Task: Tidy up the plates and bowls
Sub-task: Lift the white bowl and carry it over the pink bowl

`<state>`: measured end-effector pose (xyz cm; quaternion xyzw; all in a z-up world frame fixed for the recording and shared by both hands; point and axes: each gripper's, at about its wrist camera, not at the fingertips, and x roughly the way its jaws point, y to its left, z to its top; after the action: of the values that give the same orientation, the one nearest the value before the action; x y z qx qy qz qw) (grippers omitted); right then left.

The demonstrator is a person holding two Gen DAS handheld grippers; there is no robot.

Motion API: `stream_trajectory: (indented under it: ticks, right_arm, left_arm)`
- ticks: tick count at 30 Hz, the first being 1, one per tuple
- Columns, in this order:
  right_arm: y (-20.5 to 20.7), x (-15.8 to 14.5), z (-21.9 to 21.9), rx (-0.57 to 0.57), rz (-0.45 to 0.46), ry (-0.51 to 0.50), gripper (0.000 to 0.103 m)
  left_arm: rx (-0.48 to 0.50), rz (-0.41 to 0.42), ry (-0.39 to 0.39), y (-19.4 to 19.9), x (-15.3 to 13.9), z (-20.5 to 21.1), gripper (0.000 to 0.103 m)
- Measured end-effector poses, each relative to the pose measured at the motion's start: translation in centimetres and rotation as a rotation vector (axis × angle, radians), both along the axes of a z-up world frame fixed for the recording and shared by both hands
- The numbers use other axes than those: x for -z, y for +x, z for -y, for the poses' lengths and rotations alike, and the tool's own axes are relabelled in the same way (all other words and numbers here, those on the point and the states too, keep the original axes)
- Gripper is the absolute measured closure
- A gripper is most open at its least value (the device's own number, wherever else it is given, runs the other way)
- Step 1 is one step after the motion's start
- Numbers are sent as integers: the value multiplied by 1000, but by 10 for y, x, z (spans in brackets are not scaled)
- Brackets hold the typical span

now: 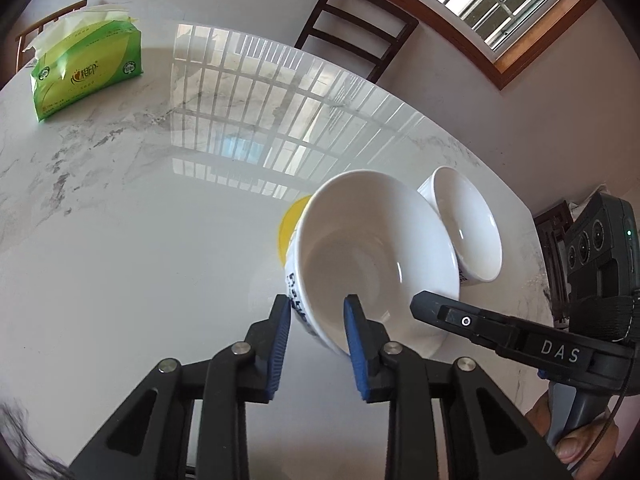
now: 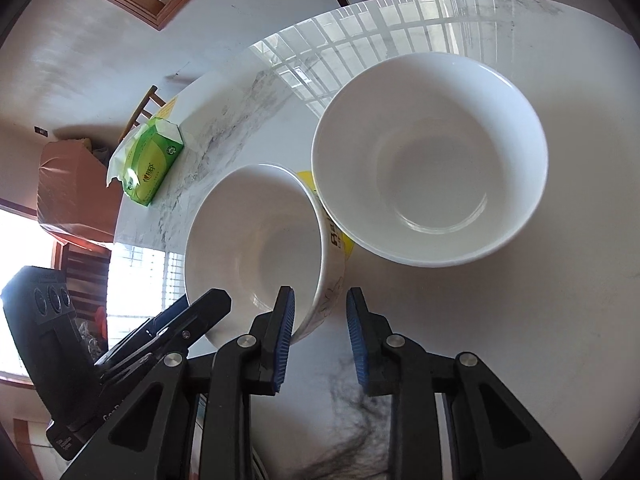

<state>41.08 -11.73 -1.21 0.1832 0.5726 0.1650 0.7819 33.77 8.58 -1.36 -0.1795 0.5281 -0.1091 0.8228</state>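
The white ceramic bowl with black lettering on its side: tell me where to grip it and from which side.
Grip the white ceramic bowl with black lettering at its near rim wall, coming from above and the near side. The rim is thin and open-topped, so one pad goes inside and one outside. The left claw already straddles it this way. Avoid the far side, where the plain white ceramic bowl crowds it.

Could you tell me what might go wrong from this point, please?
1. Both sets of jaws straddle only the rim of the printed bowl; its smooth glazed wall could slip.
2. The plain bowl sits right beside it, near the edge of the table, so a nudge might push it off.
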Motion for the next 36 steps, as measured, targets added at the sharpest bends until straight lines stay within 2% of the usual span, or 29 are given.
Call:
stream_trajectory:
  ticks: [3, 7, 14, 23, 30, 36]
  right_arm:
    - [-1, -2, -6, -39, 16, -27, 84]
    - [-9, -7, -1, -67, 44, 4, 85]
    - [-42, -35, 11, -108, 117, 43, 87]
    - [-128, -75, 43, -132, 214, 62, 86]
    - [-199, -81, 71, -121, 255, 104, 86]
    - [-249, -73, 82, -123, 255, 81, 86]
  left_arm:
    - [-7, 14, 48, -5, -2, 4, 83]
    - [-25, 11, 3, -20, -8, -1, 83]
    - [-25, 88, 10, -67, -55, 13, 83]
    - [45, 178, -23, -150, -98, 38, 82]
    - [119, 191, -51, -215, -107, 59, 81]
    - [173, 173, -46, -256, -102, 71, 81]
